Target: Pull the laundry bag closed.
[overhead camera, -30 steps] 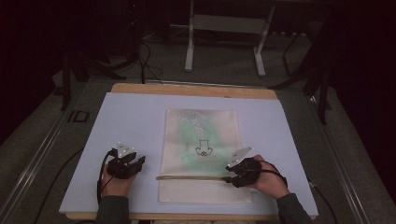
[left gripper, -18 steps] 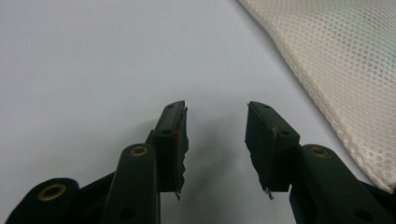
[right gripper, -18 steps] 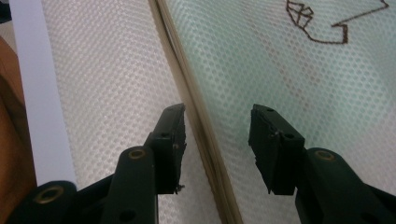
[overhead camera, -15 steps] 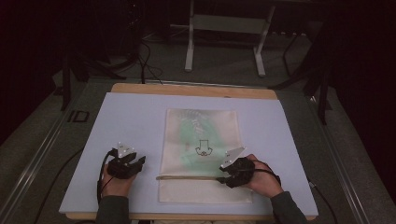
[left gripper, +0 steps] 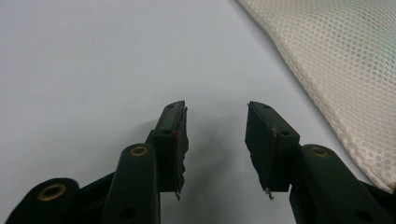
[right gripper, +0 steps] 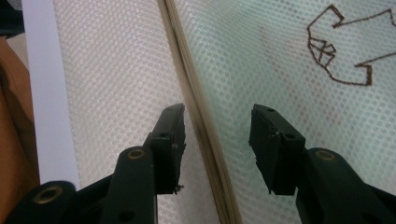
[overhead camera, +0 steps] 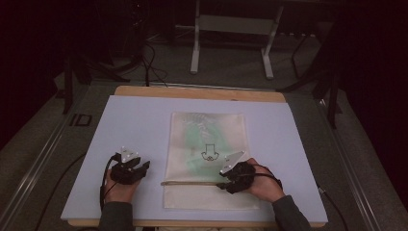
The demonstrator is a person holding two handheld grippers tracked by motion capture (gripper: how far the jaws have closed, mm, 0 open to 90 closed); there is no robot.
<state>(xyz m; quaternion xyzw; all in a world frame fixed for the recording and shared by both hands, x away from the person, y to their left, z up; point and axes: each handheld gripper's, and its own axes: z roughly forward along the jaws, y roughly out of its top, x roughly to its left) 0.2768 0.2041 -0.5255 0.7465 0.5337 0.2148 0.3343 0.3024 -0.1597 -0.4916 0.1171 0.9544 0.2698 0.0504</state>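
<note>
On the worktop (overhead camera: 134, 125), which has a pale lilac sheet over it and a wooden edge at the far side, lies a white mesh bag (overhead camera: 208, 144) with something green inside and a small dark line drawing (overhead camera: 209, 153) on its front. A thin tan zipper strip (overhead camera: 192, 183) crosses the bag near my side. Nothing else stands on the sheet, so nothing blocks the way to the bag.

My right hand-held gripper (overhead camera: 226, 182) is over the near right part of the bag. In the right gripper view this hand-held gripper (right gripper: 217, 126) has its jaws apart, one on each side of the zipper strip (right gripper: 196, 116), and they hold nothing; I cannot tell if they touch the mesh. The drawing (right gripper: 345, 46) is farther up in that view.

My left hand-held gripper (overhead camera: 139, 168) is on the bare sheet, just left of the bag. In the left gripper view it (left gripper: 215, 126) is also open with nothing between the jaws, and the bag's edge (left gripper: 336, 70) is at its side, apart from it.

Compared with one second ago, my right hand-held gripper has moved a little to the left along the strip. The left one has stayed in the same place, and the bag has not shifted.
</note>
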